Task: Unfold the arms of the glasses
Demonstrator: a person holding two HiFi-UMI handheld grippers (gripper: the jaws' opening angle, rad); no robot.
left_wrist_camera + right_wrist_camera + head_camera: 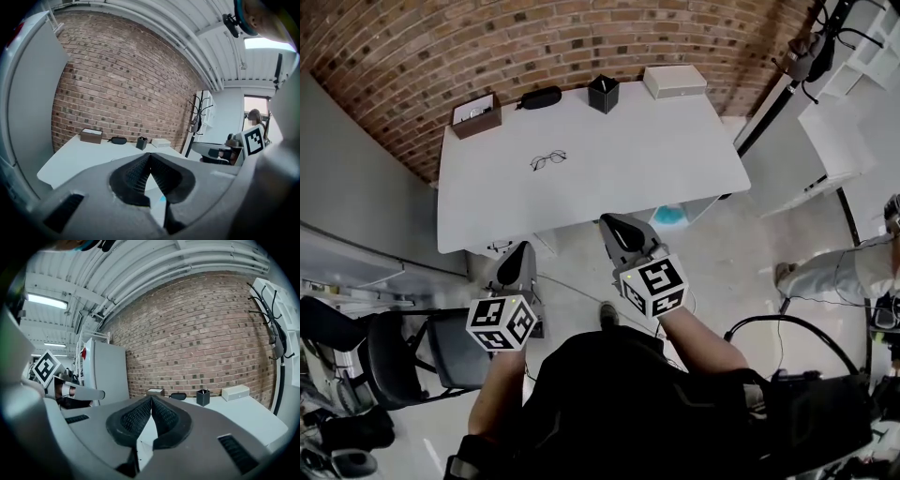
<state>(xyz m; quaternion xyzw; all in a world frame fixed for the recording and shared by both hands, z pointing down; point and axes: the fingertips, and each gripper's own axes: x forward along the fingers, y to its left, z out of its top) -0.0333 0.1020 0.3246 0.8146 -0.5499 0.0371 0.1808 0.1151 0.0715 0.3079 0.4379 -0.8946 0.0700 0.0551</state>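
Note:
A pair of thin black wire glasses [548,159] lies on the white table [675,169], left of its middle. Both grippers hang in front of the table's near edge, apart from the glasses. My left gripper [521,251] is shut and holds nothing; its jaws meet at the tips in the left gripper view [150,154]. My right gripper [614,225] is also shut and empty, its tips just reaching the table's near edge; the right gripper view [151,398] shows the pads pressed together. In both gripper views the jaws hide the glasses.
Along the table's far edge stand a brown box [476,114], a black glasses case [541,97], a black pen holder [603,94] and a white box [675,82]. A brick wall [487,47] is behind. A dark chair [441,352] stands at the left, a seated person [844,272] at the right.

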